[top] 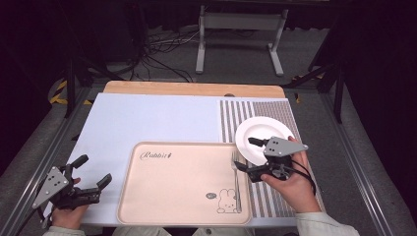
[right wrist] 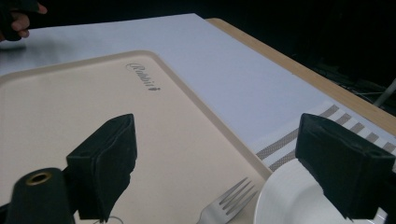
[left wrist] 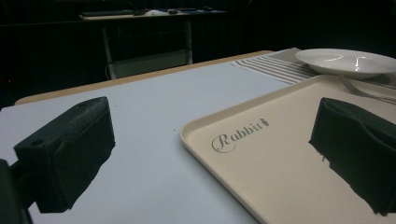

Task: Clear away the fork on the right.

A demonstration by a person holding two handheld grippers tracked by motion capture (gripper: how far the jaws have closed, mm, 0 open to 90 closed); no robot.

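— Closest in, right claw (top: 245, 153): released, grasping nothing, jaws wide, one above the beige rectangular plastic tray (top: 172, 191), the other above the rim of the round white ceramic plate (top: 260, 129).

— And the silver metal fork (top: 237, 189)?

— Flat along the tray's right edge, tines (right wrist: 229, 199) pointing at the plate, just beside its rim, right between those jaws.

— So, probably a fork pick. Best way in?

— Drop straight down over the neck just behind the tines. Turn the wrist to put the jaws across the handle, not along it. Go low enough to get under the thin metal, then close slowly.

— Risks?

— Likely a clip on the plate rim or the tray's raised lip. Better to shift slightly toward the tray first, away from the grey-and-white striped placemat (top: 236, 114).

— Left claw (top: 94, 169)?

— Released too, parked at the near left corner of the pale worktop (top: 147, 118), well apart from the tray. Could pin the tray if sliding looks likely.
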